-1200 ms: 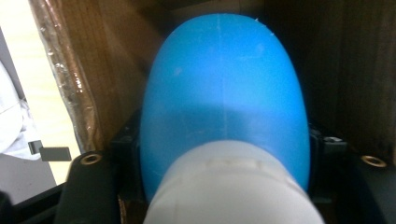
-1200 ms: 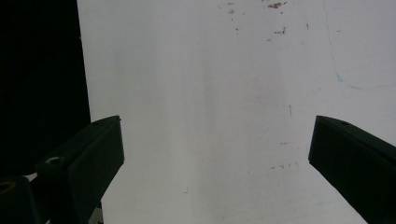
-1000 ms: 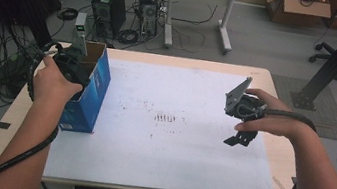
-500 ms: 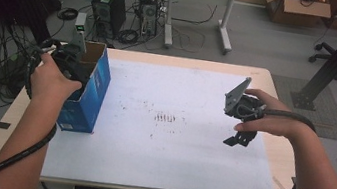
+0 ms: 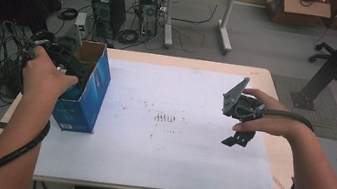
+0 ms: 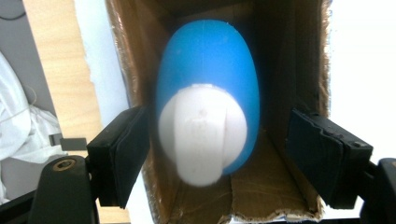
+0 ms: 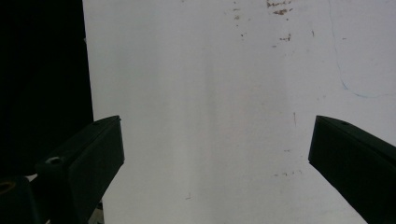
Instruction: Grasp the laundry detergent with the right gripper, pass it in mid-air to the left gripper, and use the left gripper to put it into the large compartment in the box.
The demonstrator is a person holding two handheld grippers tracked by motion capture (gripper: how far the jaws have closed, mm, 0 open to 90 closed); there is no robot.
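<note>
High view: left gripper (image 5: pixel 62 66) sits at the mouth of the blue box (image 5: pixel 83 94) on the table's (image 5: pixel 260 78) left edge; right gripper (image 5: pixel 237 137) hovers over the white mat (image 5: pixel 167 155).

Left gripper view: jaws have just been opening, clear of the blue-and-white object (image 6: pixel 208 119) lying inside the box; deposit apparently done, withdrawal left.

Right gripper view: jaws spread wide, nothing between them.

The box (image 5: pixel 83 93) is blue outside and bare brown cardboard within — inside lies a bright blue bottle (image 6: pixel 208 88) with a white cap (image 6: pixel 201 133). The white sheet (image 5: pixel 165 139) carries brown smudges — both grippers' jaws are black.
</note>
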